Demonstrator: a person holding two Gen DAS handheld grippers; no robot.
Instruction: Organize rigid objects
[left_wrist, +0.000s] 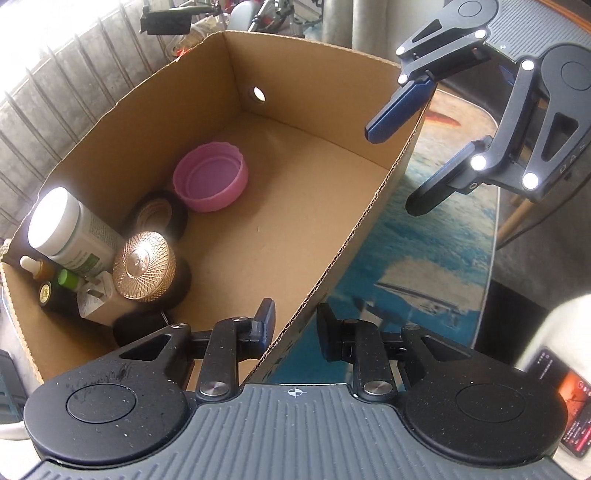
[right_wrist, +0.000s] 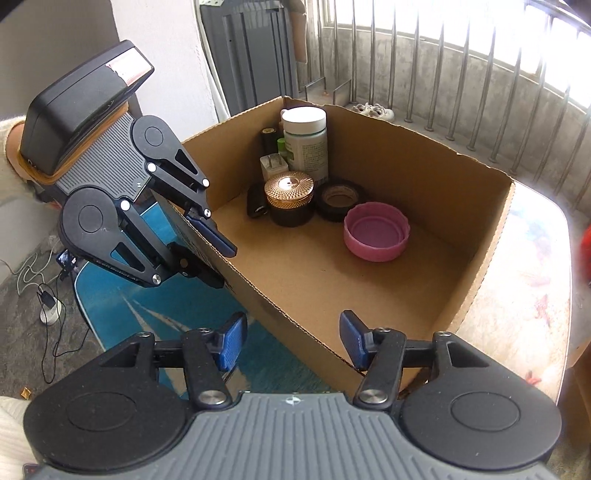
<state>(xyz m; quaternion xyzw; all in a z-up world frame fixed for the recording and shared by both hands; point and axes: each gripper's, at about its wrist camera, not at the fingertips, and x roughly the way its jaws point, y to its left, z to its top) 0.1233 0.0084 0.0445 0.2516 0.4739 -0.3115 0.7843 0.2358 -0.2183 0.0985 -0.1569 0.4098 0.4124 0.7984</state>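
Astride one long wall of the cardboard box (right_wrist: 480, 206), both the left gripper (right_wrist: 218, 254) and the right gripper (left_wrist: 399, 170) are held with jaws spread and nothing grasped. Collected items, among them a pink lid (right_wrist: 376, 232), gold-lidded jar (right_wrist: 290, 195) and white-capped bottle (right_wrist: 306, 144), are grouped in one corner. Judged from this, the box itself is to be gripped next, which calls for closing on the wall.

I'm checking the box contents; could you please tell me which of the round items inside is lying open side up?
The pink cap, standing apart from the corner cluster; its hollow faces up, unlike the lidded gold-topped jar.
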